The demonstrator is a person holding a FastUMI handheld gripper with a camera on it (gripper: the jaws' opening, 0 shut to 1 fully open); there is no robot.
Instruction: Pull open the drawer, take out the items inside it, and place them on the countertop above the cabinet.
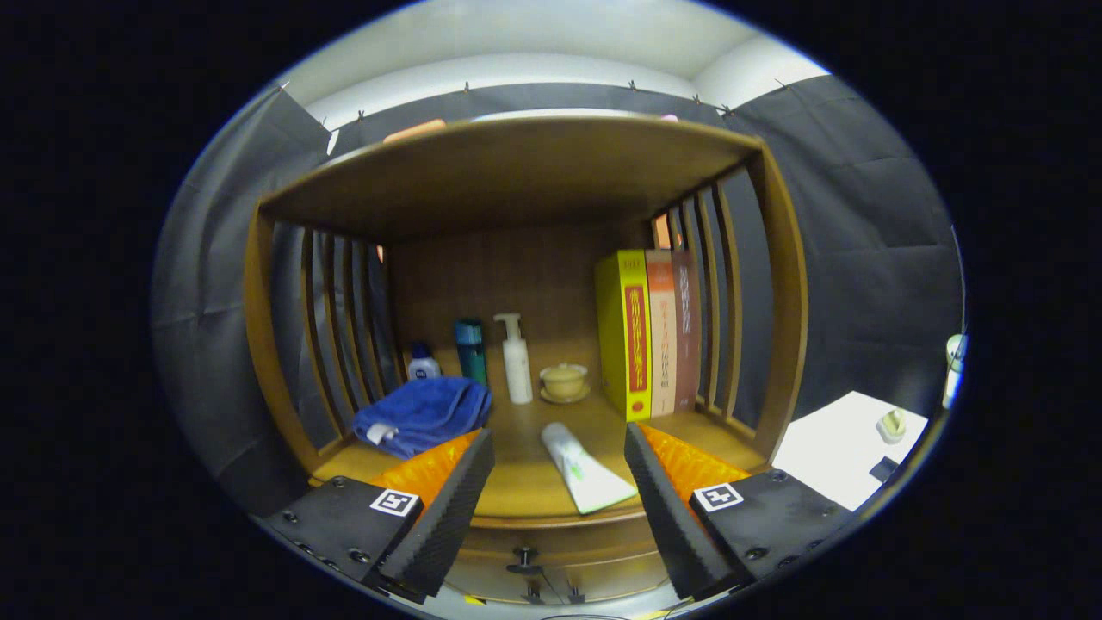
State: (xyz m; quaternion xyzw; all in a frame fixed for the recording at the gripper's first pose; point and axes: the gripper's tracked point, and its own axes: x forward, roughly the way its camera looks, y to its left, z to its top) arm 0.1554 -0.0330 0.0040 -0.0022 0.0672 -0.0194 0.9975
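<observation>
My gripper [558, 482] is open, its fingers spread wide with nothing pressed between them. It hovers in front of a wooden cabinet's countertop [516, 495]. A white tube [584, 469] lies on that countertop, in the gap between the fingers and just ahead of them. Below the countertop's front edge is the drawer front [560, 560] with a dark knob [523, 564]; the drawer looks closed and its inside is hidden. A blue towel [422, 413] is bunched on the countertop just beyond the left finger.
At the back of the shelf stand a small white bottle [423, 363], a teal bottle [470, 349], a white pump bottle [516, 357] and a lidded cup on a saucer [565, 381]. Three upright books [654, 340] lean by the slatted right side. A white table [848, 448] sits to the right.
</observation>
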